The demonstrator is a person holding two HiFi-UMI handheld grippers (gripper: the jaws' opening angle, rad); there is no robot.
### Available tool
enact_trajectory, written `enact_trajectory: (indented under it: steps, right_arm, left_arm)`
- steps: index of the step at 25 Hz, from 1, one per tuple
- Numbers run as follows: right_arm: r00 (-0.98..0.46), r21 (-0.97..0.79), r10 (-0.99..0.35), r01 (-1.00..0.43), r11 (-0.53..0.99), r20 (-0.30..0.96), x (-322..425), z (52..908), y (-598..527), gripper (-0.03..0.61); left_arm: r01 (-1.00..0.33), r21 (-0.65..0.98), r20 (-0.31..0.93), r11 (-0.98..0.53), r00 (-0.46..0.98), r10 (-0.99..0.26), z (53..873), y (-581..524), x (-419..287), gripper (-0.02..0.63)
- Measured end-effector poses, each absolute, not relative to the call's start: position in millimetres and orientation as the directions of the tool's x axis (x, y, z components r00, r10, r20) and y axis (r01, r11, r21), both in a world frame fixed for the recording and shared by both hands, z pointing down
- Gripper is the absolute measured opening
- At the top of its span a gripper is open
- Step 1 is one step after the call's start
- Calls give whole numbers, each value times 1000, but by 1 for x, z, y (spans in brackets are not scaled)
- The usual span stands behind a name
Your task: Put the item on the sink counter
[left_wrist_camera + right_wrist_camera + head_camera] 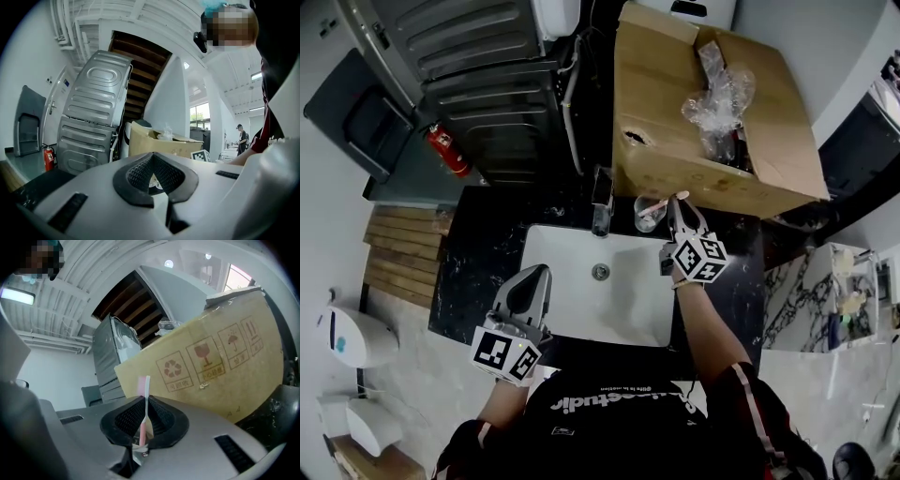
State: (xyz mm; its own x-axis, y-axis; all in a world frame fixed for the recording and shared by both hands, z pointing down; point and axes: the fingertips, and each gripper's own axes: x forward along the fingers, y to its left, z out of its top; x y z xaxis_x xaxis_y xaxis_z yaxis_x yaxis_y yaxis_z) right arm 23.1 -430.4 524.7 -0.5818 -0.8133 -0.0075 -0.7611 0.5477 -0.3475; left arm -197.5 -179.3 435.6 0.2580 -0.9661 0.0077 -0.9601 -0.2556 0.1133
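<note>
A pink and white toothbrush (142, 414) stands upright between the pads of my right gripper (143, 426), which is shut on its handle. In the head view that gripper (679, 200) hovers over the black sink counter (478, 262) at the back right of the white basin (567, 309). The toothbrush (656, 207) points left toward a clear glass cup (642, 217) beside the faucet (602, 202). My left gripper (535, 274) hangs over the basin's front left rim. It is shut, and in its own view (153, 177) nothing shows between the pads.
A large open cardboard box (675, 122) with plastic wrap inside stands on the counter just behind the cup. A grey metal unit (478, 56) and a red fire extinguisher (448, 150) are at the back left. Wooden slats (398, 248) lie left of the counter.
</note>
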Motion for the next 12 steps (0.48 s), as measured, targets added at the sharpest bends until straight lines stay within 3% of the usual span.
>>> enact_trajectory:
  steps: [12]
  right_arm:
    - [-603, -342, -796, -760, 552, 56, 21, 553, -436, 52]
  left_arm:
    - [-964, 86, 22, -250, 253, -967, 438, -176, -194, 14]
